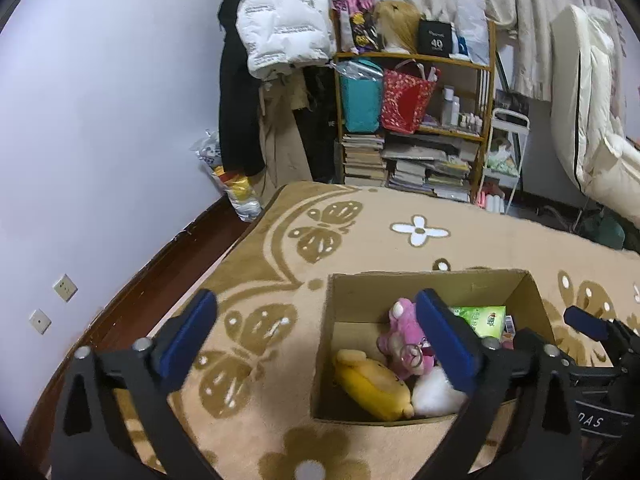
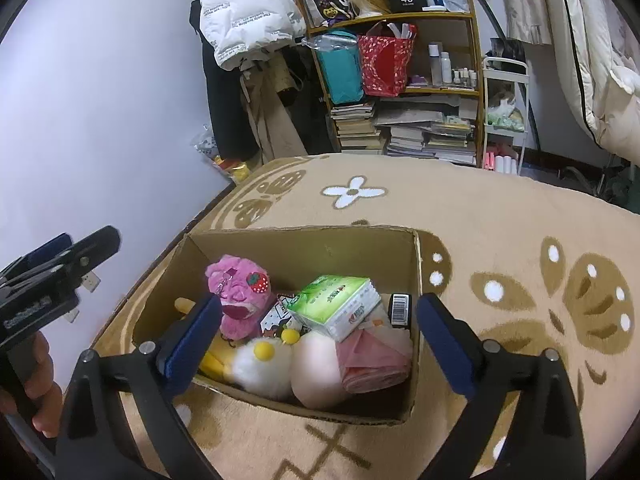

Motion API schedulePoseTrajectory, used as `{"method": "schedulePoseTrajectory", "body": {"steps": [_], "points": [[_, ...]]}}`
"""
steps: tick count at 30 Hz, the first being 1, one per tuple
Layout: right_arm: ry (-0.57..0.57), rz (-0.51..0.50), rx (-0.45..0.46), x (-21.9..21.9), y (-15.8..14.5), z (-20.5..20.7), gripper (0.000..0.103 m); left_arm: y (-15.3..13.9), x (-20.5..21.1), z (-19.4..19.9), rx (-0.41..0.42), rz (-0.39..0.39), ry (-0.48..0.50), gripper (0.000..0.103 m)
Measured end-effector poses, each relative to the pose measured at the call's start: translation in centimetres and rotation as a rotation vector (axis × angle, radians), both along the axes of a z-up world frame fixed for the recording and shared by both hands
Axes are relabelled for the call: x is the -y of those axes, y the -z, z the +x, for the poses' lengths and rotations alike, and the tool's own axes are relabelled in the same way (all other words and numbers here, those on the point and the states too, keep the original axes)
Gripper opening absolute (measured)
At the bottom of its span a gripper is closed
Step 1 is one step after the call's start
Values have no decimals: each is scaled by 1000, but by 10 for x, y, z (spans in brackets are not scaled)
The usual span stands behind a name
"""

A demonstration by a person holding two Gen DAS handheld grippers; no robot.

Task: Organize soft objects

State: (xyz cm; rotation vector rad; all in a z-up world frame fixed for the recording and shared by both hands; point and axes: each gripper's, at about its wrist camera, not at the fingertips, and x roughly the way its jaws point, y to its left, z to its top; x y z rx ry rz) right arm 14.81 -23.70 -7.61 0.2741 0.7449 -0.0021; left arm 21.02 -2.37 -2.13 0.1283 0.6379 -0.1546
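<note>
One cardboard box (image 2: 304, 248) sits on the tan flower-patterned blanket (image 2: 500, 220), and it's stuffed — a pink plush with a strawberry (image 2: 240, 296), a yellow plush (image 1: 372, 388), a white fluffy one with yellow pom-poms (image 2: 264, 368), a pale pink round cushion (image 2: 316, 368), a green tissue pack (image 2: 336, 304), a pink plastic bag (image 2: 372, 360) and a small black item with a barcode (image 2: 401, 309). One of each, as far as I can count. Both claws are spread wide and holding nothing — the left claw (image 1: 320, 332) hangs over the box's left edge, the right claw (image 2: 320, 332) hovers at the box's near rim.
</note>
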Motion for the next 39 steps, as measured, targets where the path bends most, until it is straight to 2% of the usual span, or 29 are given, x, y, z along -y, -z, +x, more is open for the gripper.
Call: {"method": "schedulePoseTrajectory", "body": {"steps": [4, 8, 11, 15, 21, 28, 39], "points": [[-14, -11, 9, -4, -3, -5, 103, -7, -9, -8, 13, -12, -21, 103], [-25, -26, 4, -9, -7, -14, 103, -9, -11, -16, 9, 43, -11, 103], [-39, -31, 3, -12, -11, -19, 103, -12, -12, -25, 11, 56, 3, 103], [-37, -38, 21, -16, -22, -32, 103, -20, -17, -35, 5, 30, 9, 103], [-28, -43, 49, -20, -41, -53, 103, -33, -20, -57, 32, 54, 20, 103], [-26, -74, 83, -26, -65, -77, 103, -47, -28, -85, 38, 36, 15, 103], [-24, -112, 103, -35, -80, -107, 103, -54, -46, -117, 49, -1, 0, 103]]}}
